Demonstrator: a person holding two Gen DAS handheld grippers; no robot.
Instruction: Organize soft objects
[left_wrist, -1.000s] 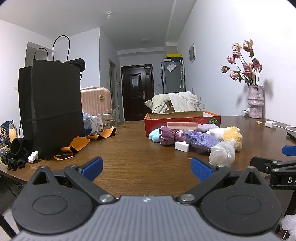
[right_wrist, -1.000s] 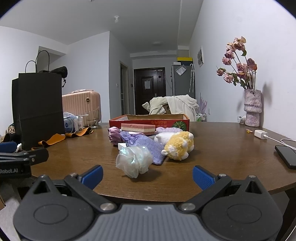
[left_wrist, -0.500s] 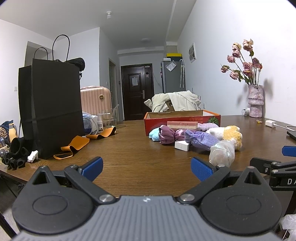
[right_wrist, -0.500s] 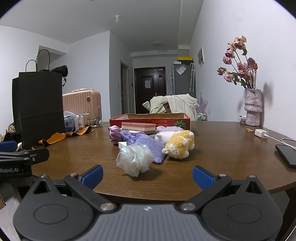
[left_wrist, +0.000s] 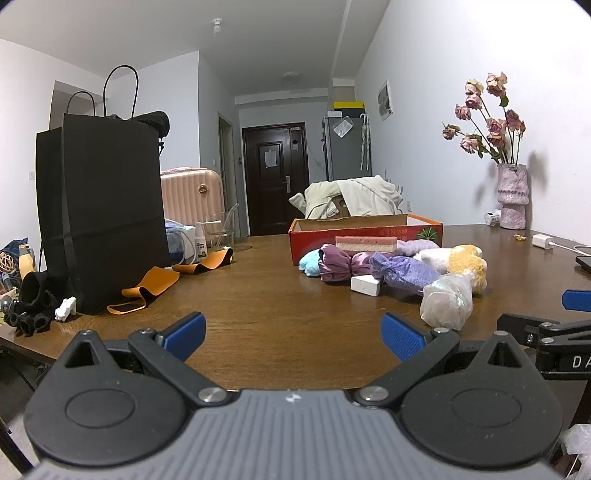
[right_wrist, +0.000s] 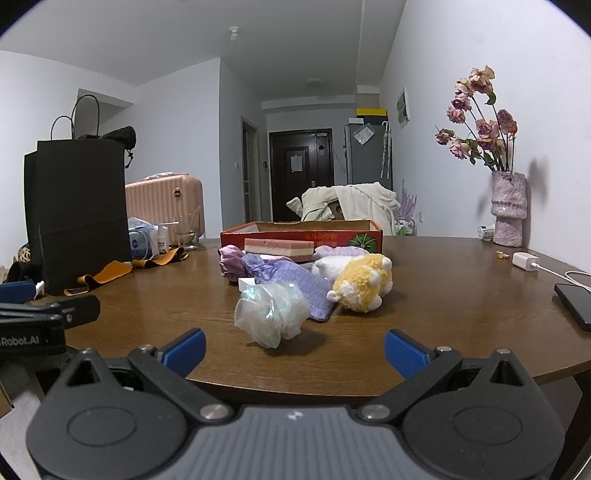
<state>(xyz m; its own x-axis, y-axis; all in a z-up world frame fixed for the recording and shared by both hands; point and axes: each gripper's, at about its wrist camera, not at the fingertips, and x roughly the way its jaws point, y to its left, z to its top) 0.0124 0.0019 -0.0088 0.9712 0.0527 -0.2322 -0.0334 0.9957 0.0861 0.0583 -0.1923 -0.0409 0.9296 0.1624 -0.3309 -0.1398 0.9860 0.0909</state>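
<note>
A heap of soft things lies on the brown table in front of a red cardboard box (left_wrist: 365, 230) (right_wrist: 301, 232). Nearest is a pearly white mesh pouf (right_wrist: 271, 314) (left_wrist: 447, 302). Behind it lie a lilac knitted cloth (right_wrist: 295, 278) (left_wrist: 402, 271), a yellow and white plush toy (right_wrist: 364, 284) (left_wrist: 465, 264), a mauve satin scrunchie (left_wrist: 336, 264) and a pink layered sponge (right_wrist: 279, 246) (left_wrist: 365, 243). My left gripper (left_wrist: 293, 332) is open over bare wood, left of the heap. My right gripper (right_wrist: 293, 349) is open at the table edge, just short of the pouf.
A tall black paper bag (left_wrist: 99, 218) stands at the left with orange straps (left_wrist: 147, 286) at its foot. A vase of dried roses (right_wrist: 508, 212), a white charger (right_wrist: 524, 260) and a phone (right_wrist: 576, 301) sit at the right. A chair draped in clothes (right_wrist: 349, 203) stands behind the box.
Both grippers have crept slightly forward toward the heap; both stay open and nothing on the table has moved.
</note>
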